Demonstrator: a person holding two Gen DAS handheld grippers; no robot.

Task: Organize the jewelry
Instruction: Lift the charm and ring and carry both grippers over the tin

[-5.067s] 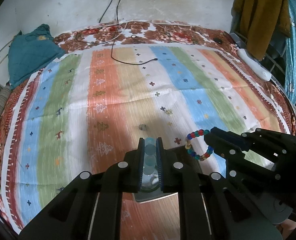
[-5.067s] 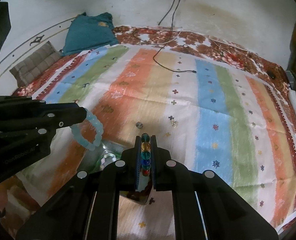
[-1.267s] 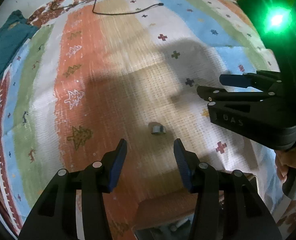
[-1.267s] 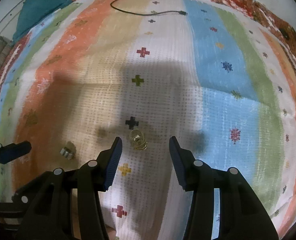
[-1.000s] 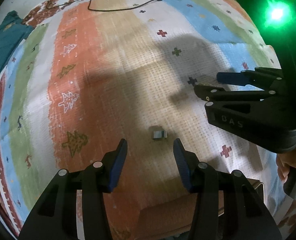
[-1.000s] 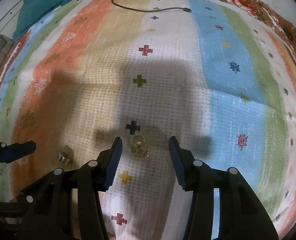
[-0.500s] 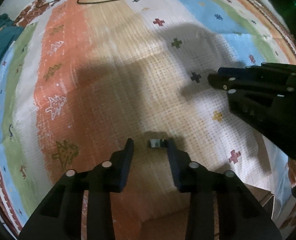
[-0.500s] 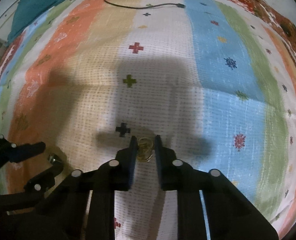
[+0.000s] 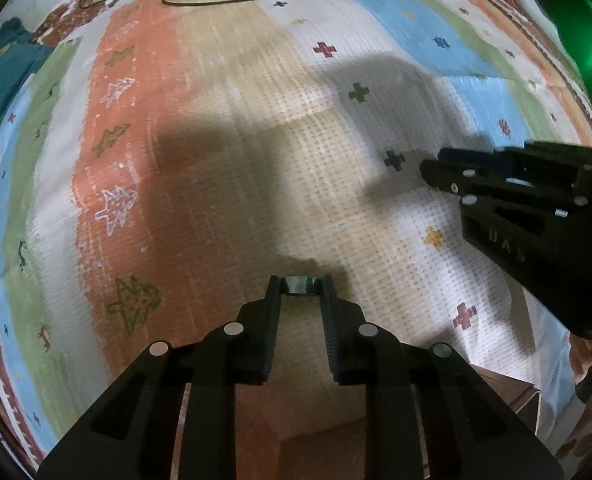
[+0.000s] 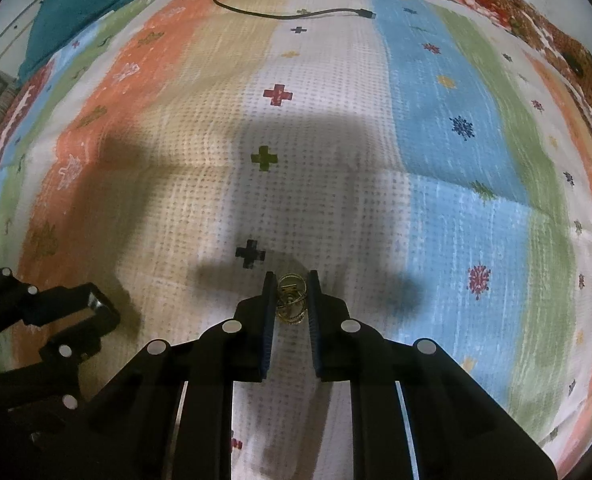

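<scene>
Presently both grippers point down at the striped bedspread (image 10: 335,128). Left gripper (image 9: 300,285) has just been closing and now pinches a silver ring (image 9: 300,283) at its tips, on the cloth. Right gripper (image 10: 291,292), likewise just closing, clamps a gold ring (image 10: 291,298). A black cable (image 10: 288,14) lies well beyond.

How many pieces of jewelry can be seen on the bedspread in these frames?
2. A silver ring sits between the left gripper fingers, and a gold ring cluster sits between the right gripper fingers; both lie on the striped bedspread. Others may be hidden.
</scene>
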